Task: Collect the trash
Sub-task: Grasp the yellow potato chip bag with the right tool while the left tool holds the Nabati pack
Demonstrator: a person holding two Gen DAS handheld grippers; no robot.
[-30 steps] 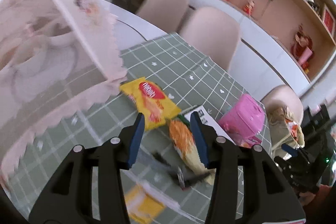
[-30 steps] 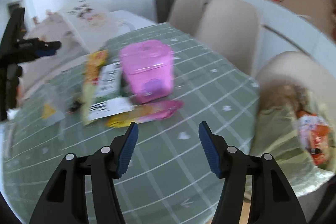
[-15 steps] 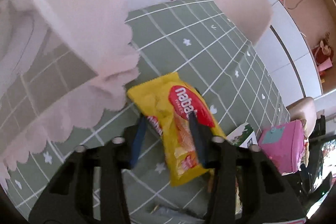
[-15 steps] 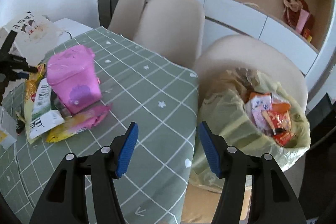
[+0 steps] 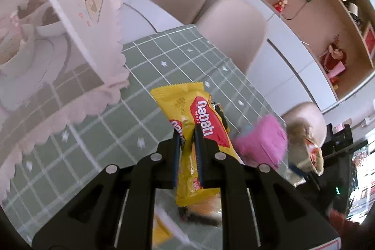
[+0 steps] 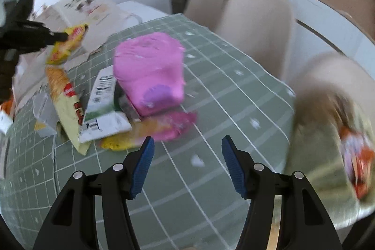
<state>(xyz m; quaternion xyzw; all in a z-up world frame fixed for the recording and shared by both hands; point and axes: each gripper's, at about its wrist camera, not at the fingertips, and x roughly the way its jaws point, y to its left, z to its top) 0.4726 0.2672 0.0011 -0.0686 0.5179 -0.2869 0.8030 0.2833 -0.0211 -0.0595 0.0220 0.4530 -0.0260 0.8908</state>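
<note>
The left gripper (image 5: 187,132) has its jaws closing on a yellow wafer packet (image 5: 199,132), and the blue pads already pinch the wrapper between them near its middle. The packet runs lengthwise away from the gripper, its crimped far end sticking out ahead of the fingertips and its near end hanging down between the black arms. From the right gripper's side the same packet (image 6: 68,43) shows at the tip of the left gripper (image 6: 58,36), off to the far left.

The right gripper (image 6: 187,144) stands wide, its jaws well apart with nothing between them, only the green checked tablecloth (image 6: 211,109) below. Just ahead of its left finger lies a pink and yellow wrapper (image 6: 161,128), and beyond that sits a pink bag (image 6: 150,72). To the left of the pink bag lies a white and green carton (image 6: 100,104), flattened, with a long pale snack packet (image 6: 63,95) beside it. Some torn paper scraps (image 6: 44,109) lie further left.

To the right of the right gripper, past the table edge, a pale yellow trash bag (image 6: 316,156) gapes open with orange wrappers (image 6: 358,161) inside; it is blurred. Left of the left gripper stands a pink mesh food cover (image 5: 70,39) with a scalloped edge, dishes dim beneath it. Beige chairs (image 5: 234,25) stand at the far side of the table.
</note>
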